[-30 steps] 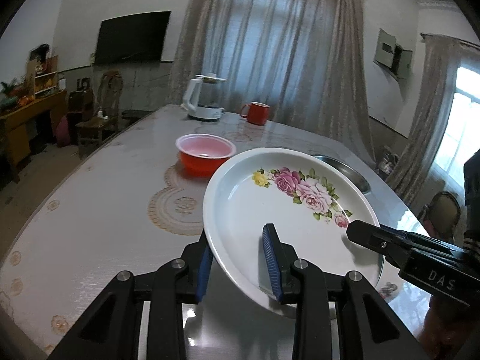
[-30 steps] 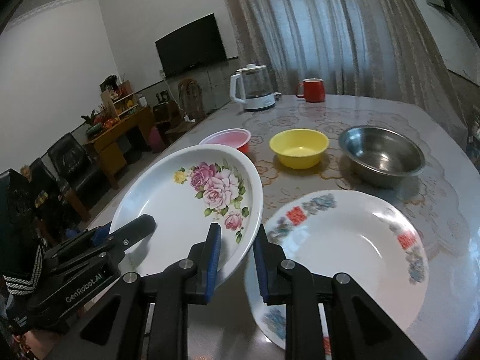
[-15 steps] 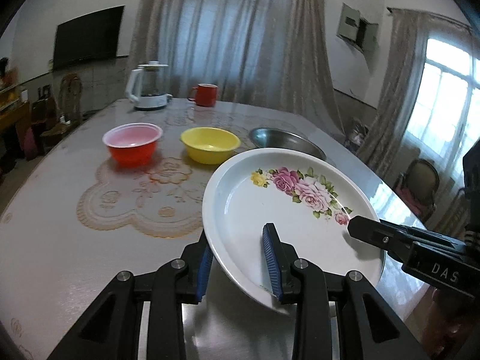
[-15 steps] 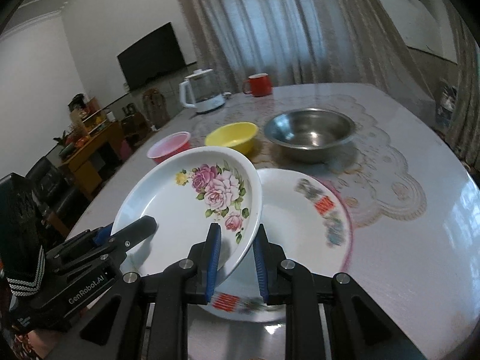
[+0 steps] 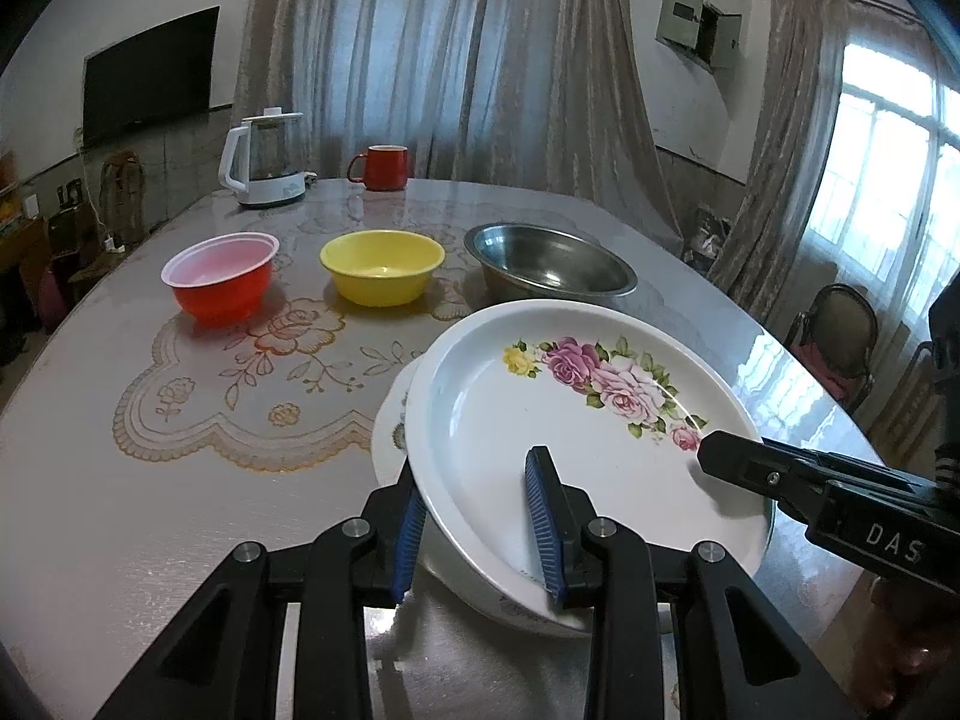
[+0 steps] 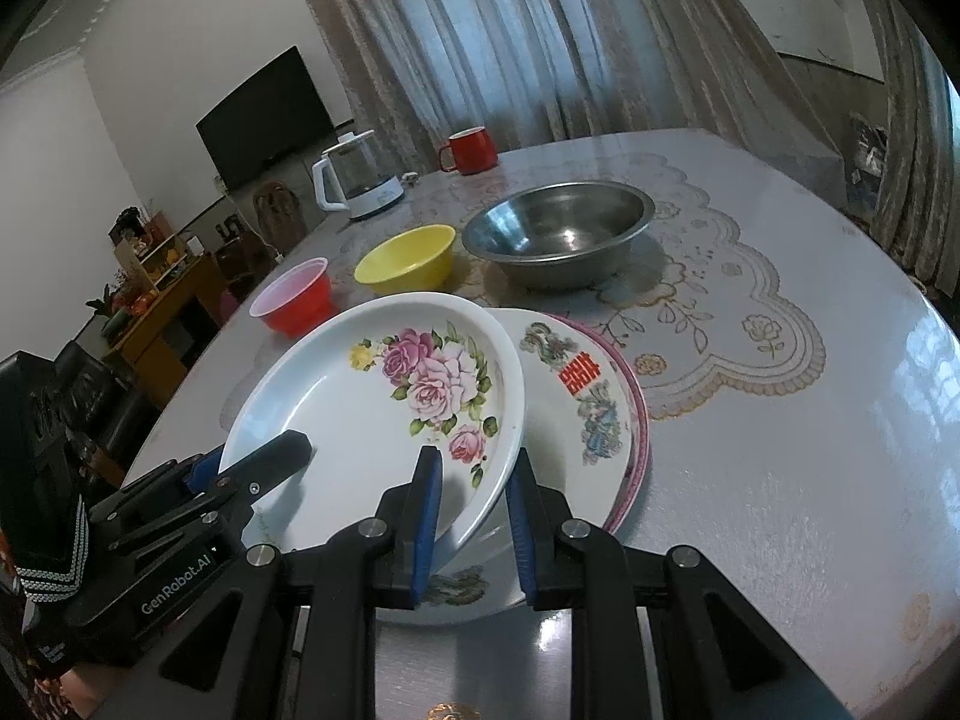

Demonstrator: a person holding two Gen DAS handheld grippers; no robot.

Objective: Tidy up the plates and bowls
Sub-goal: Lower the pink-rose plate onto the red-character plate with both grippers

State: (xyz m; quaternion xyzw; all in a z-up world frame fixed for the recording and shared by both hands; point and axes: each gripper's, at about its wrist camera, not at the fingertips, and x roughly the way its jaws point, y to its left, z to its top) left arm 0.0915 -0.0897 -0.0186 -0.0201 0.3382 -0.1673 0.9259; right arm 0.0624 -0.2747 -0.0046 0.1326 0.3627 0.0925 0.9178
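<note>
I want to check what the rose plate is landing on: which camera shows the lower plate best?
The right wrist view: the lower plate shows its red character, printed figures and pink rim beside the rose plate. In the left wrist view only a thin edge peeks out beyond the rose plate.

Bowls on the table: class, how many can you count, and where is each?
3, in a row: red bowl at left, yellow bowl in the middle, steel bowl at right. None looks hidden.

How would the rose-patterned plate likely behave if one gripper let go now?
The rose plate looks rigid and glossy, so probably slippery. Held at opposite rims by the left gripper and right gripper, it would likely tip onto the plate beneath, possibly chipping.
</note>
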